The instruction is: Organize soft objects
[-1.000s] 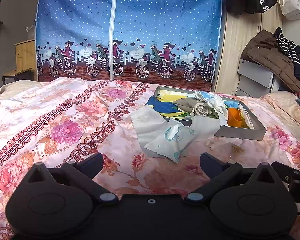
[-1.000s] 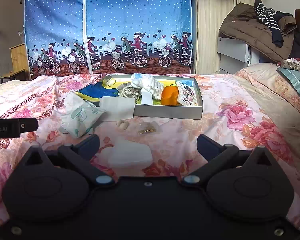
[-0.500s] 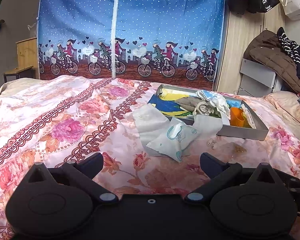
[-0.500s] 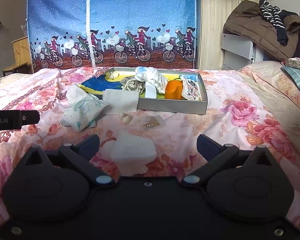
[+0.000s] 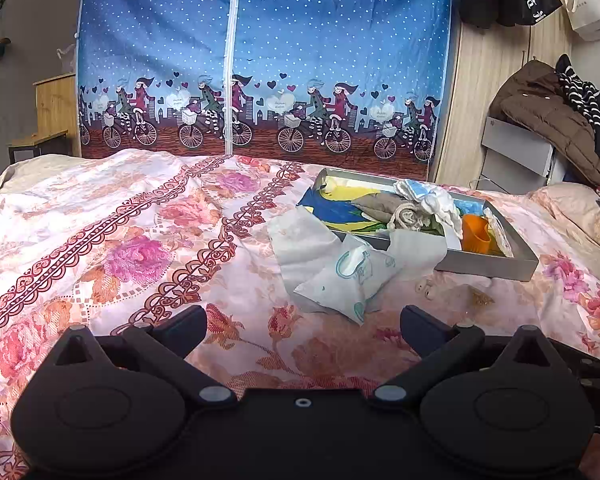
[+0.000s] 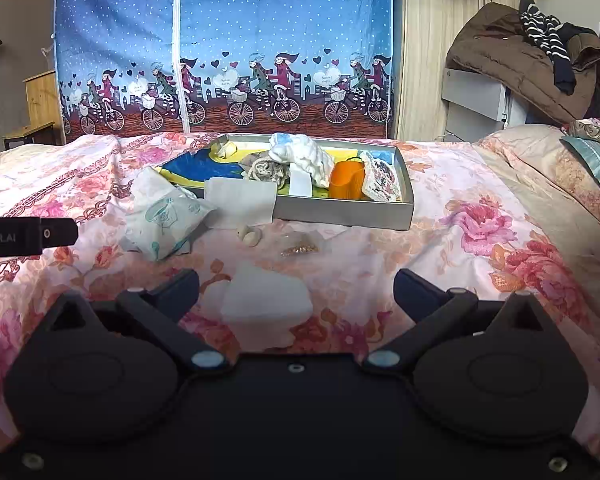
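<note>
The white pad [image 6: 266, 294] sits on the floral bedspread [image 6: 480, 216] right between your right gripper [image 6: 296, 286] fingers, which are spread wide with nothing in them. Your left gripper [image 5: 302, 322] is wide open too, aimed at the printed tissue pack [image 5: 350, 280] just beside the gray tray [image 6: 340, 214]. Heads up: the pad is thin and pale on squishy bedding, so you could easily pinch the cover along with it. The tray is crowded too, so stuff might spill over its rim. Only readable text: "Robot.AI" on the left gripper's side in the right view.
</note>
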A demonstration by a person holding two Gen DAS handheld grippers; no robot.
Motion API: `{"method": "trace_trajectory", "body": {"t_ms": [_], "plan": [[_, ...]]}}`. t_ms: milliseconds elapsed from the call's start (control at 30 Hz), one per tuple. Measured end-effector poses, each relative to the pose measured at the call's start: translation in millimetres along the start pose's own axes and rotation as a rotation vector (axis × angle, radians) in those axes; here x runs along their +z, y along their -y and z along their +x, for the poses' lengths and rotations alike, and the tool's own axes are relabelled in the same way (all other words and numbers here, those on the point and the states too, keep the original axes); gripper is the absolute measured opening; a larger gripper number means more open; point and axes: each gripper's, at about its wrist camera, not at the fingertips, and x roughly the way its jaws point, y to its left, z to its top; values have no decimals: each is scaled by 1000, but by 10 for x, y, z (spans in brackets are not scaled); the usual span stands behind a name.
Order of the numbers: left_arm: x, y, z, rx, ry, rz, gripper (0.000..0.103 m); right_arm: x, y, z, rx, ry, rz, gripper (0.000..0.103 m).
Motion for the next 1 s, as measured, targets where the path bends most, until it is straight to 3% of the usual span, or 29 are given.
{"method": "trace_trajectory", "body": {"t_ms": [1000], "plan": [[-27, -25, 40, -4, -9, -13, 102, 1, -42, 44, 15, -1, -44, 103]]}}
